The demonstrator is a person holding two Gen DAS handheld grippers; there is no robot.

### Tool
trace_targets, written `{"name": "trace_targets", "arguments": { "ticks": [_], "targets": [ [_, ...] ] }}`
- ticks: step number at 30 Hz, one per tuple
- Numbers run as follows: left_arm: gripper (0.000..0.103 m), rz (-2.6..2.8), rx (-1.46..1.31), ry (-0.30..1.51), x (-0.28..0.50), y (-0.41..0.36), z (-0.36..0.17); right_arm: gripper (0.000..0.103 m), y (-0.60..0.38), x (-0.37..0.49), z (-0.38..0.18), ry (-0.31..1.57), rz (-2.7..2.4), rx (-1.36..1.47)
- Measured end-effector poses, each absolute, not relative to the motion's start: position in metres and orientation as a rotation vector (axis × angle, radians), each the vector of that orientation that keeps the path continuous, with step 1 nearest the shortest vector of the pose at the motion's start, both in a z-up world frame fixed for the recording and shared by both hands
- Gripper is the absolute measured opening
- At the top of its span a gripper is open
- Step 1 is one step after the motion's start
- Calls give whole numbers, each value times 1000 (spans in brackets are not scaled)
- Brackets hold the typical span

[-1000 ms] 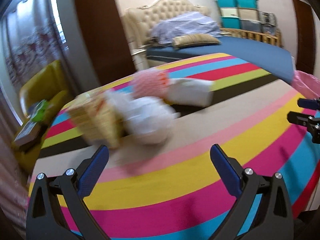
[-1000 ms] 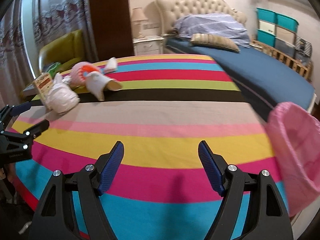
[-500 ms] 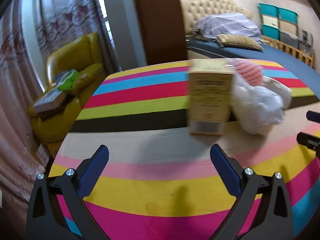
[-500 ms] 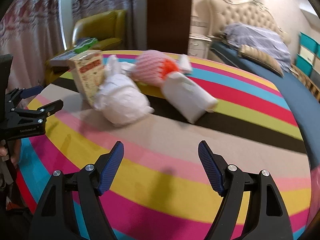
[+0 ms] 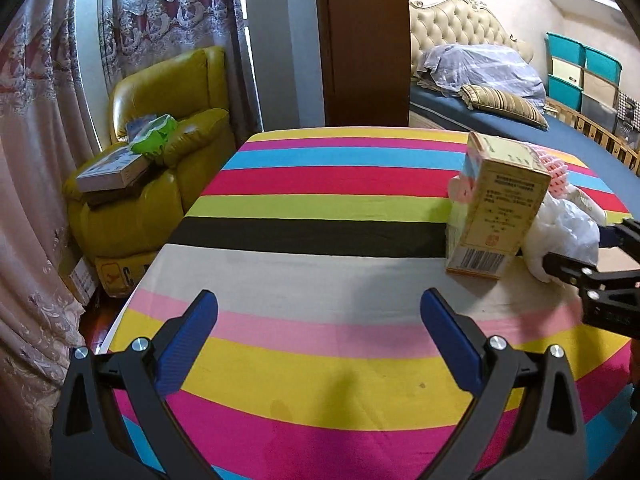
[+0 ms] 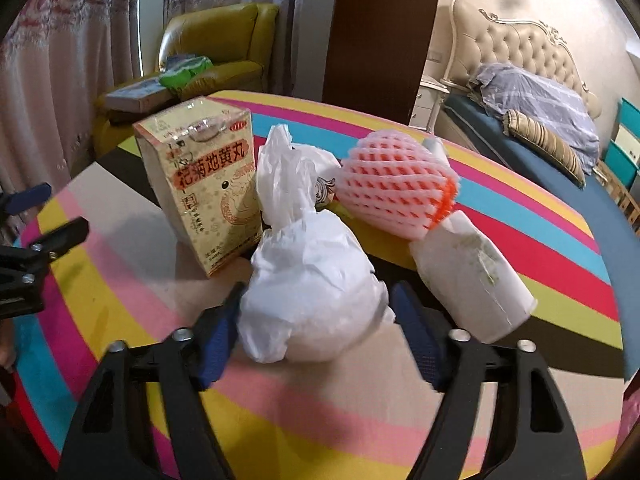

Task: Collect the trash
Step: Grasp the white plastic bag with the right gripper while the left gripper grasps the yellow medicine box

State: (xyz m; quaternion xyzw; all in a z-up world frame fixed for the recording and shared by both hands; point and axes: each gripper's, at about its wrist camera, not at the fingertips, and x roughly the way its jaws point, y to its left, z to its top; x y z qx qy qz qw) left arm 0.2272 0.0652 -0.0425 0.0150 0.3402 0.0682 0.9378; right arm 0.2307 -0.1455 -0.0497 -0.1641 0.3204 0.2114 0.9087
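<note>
A pile of trash lies on the striped tablecloth (image 5: 320,272): a yellow medicine box (image 6: 204,188), a crumpled white plastic bag (image 6: 312,288), a pink foam fruit net (image 6: 396,192) and a white paper tube (image 6: 472,280). My right gripper (image 6: 318,300) straddles the bag; its jaws are closing and both blue pads touch the bag's sides. In the left wrist view the box (image 5: 496,216) stands at the right, with the bag (image 5: 568,232) behind it and the right gripper (image 5: 600,248) against the bag. My left gripper (image 5: 320,320) is open over bare cloth, nothing between its fingers.
A yellow armchair (image 5: 160,140) with books and a green packet stands past the table's far left edge, by lace curtains (image 5: 40,120). A bed (image 5: 520,120) with a pillow and teal storage bins (image 5: 580,68) lie to the right.
Both grippers swung left across the table. The right one came up to the trash pile and its jaws narrowed around the white bag. The left stayed open.
</note>
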Motion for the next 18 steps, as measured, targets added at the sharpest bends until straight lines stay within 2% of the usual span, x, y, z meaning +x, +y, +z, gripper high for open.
{"name": "trace_targets", "arguments": {
  "ticks": [2,5,18],
  "targets": [
    [98,111,33,696,226,58,-41,46,-150,233,-51,661,430,-327],
    [98,65,39,694,228,42,-39,40,-163,229,-48,646,410,-298],
    [98,-16,74,721,292,-34,-41,38,-237,220,-48,658,346,-171]
  ]
}}
